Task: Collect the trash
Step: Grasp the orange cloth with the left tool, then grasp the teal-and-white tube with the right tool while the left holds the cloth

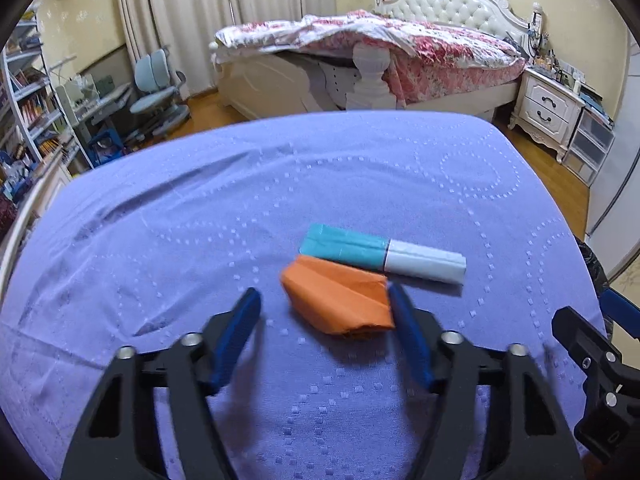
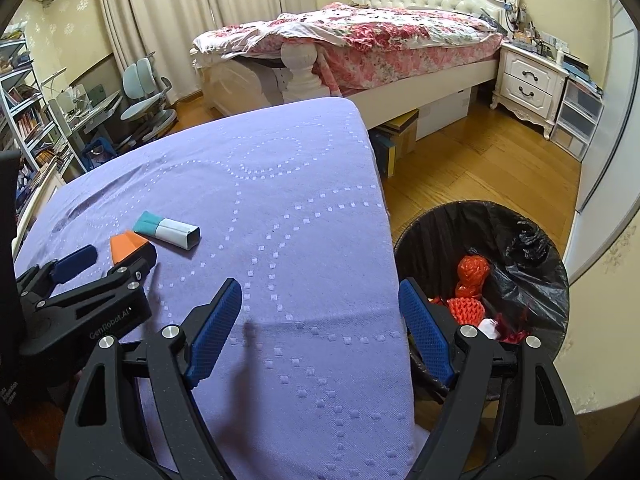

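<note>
Left gripper (image 1: 324, 300): fingers (image 1: 240, 332) spread wide, holding nothing, set either side of the orange paper wad; the right-hand finger lies against or just beside the wad's edge, the left-hand finger stands apart from it. Orange paper wad (image 1: 336, 300): folded and creased, wedge-shaped, lying flat on the lilac-covered surface (image 1: 160, 208), toward its right half and nearer the near edge than the far one. Teal-and-white carton (image 1: 384, 258): a flattened tube, one half teal, one half white, open at the white end, lying flat just beyond the wad and touching or nearly touching it. Right gripper (image 2: 320, 300): fingers (image 2: 216, 328) likewise wide apart and empty, hovering over the right edge of the surface, one finger above the cloth, the other past the edge above the bin. Surface covering: lilac cloth with a dotted ring pattern, slightly wrinkled toward the left side. Trash bin (image 2: 532, 280): round, lined with a black bag, standing on the wooden floor (image 2: 480, 168) just beside the right edge of the surface; contents are red-orange foam netting (image 2: 466, 306), a red wrapped lump above it, and a scrap of white. Background: bed (image 2: 360, 48) with floral quilt, white nightstand (image 2: 528, 80), desk chair (image 2: 144, 88), bookshelves at left.
</note>
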Available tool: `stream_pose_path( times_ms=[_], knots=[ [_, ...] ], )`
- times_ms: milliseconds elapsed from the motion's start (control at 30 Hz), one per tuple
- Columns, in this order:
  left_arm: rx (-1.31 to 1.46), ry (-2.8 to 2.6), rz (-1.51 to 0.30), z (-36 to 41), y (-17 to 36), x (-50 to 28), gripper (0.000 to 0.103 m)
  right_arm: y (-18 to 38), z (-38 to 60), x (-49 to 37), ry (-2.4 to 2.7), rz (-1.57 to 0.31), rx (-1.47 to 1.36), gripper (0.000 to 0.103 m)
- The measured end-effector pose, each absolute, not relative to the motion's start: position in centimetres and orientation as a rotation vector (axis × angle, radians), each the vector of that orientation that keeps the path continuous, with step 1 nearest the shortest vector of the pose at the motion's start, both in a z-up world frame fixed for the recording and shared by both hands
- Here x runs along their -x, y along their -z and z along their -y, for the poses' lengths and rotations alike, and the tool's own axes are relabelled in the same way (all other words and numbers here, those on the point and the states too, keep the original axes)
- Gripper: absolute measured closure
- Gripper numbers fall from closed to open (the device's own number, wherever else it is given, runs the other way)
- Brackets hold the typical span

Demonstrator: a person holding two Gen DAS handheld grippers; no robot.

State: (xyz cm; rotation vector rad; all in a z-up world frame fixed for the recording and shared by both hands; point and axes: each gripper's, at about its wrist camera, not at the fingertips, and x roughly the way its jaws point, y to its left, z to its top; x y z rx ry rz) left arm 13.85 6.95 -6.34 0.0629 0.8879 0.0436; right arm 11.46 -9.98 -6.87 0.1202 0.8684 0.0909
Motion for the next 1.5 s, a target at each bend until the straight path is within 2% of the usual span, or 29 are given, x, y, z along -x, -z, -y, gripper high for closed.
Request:
stream_pose_path(
  times_ms=[33, 133, 1000, 1100, 1167, 1333, 1500],
  knots=[
    [-0.043, -0.027, -0.886, -7.2, 6.2, -13.7, 0.051, 6.9, 9.9, -11.5, -0.093, -0.869, -0.119, 0.024],
    [-0.031, -0.01, -0.884, -7.6, 6.2, -13.2, 0.059, 6.9, 9.7, -11.7, -0.099, -0.87, -0.111, 0.024],
    [-0.016, -0.145, -0.866, -16.6, 5.8, -10.6, 0.06, 7.2, -0.3, -15.9, -0.284, -0.899, 0.068, 0.026],
    [0.002, -0.146, -0.87, -17.4, 5.8, -10.4, 0.06, 7.3, -1.3, -16.1, -0.284, -0.895, 0.097, 0.038],
    [0.005, -0.145, -0.868, -17.6, 5.8, -10.3, 0.06, 7.3, -1.9, -15.7, -0.295, -0.896, 0.113, 0.054],
    [0.015, -0.144, -0.86, -17.7, 5.8, -9.9, 0.06, 6.9, -1.9, -14.3, -0.324, -0.907, 0.083, 0.077],
    [0.024, -0.149, -0.857, -18.0, 5.7, -9.9, 0.06, 6.6, -2.0, -13.3, -0.35, -0.909, 0.086, 0.078]
  ],
)
